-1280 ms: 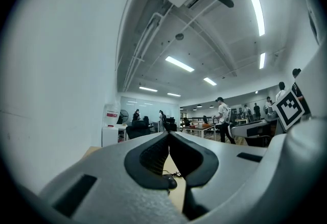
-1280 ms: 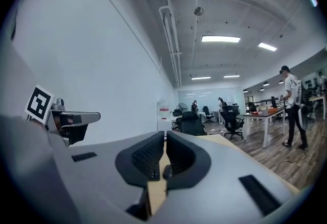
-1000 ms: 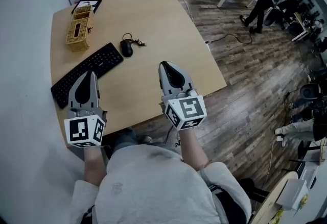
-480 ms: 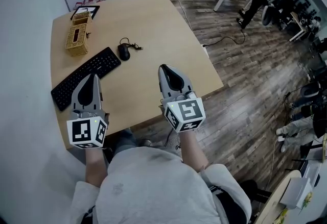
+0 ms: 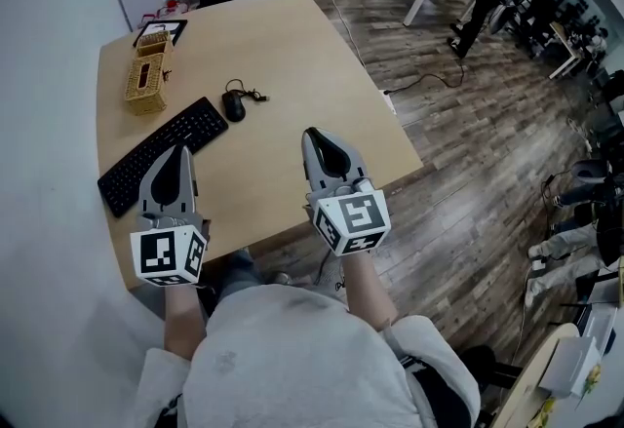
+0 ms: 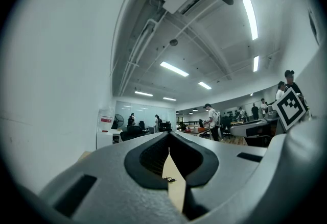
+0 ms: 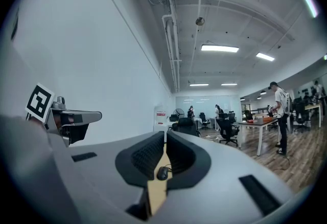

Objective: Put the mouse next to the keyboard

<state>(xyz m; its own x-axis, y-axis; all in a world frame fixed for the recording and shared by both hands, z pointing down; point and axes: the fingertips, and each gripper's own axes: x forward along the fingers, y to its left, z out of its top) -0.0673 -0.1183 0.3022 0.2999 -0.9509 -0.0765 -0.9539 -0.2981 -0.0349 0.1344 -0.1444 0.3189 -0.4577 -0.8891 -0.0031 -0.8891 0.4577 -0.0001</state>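
I see the mouse ahead of my right claw, slightly left, well apart, long axis pointing away. Both claws are pressed together and empty; the left claw is nearer the keyboard.

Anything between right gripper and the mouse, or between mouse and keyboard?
Nothing visible. Only bare table lies between the right gripper and the mouse. The mouse sits just off the keyboard, a bare gap between them.

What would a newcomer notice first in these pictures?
The left gripper and right gripper, both shut, hang over the near side of the table. Beyond them a black keyboard lies at the left, with a mouse close off its far end.
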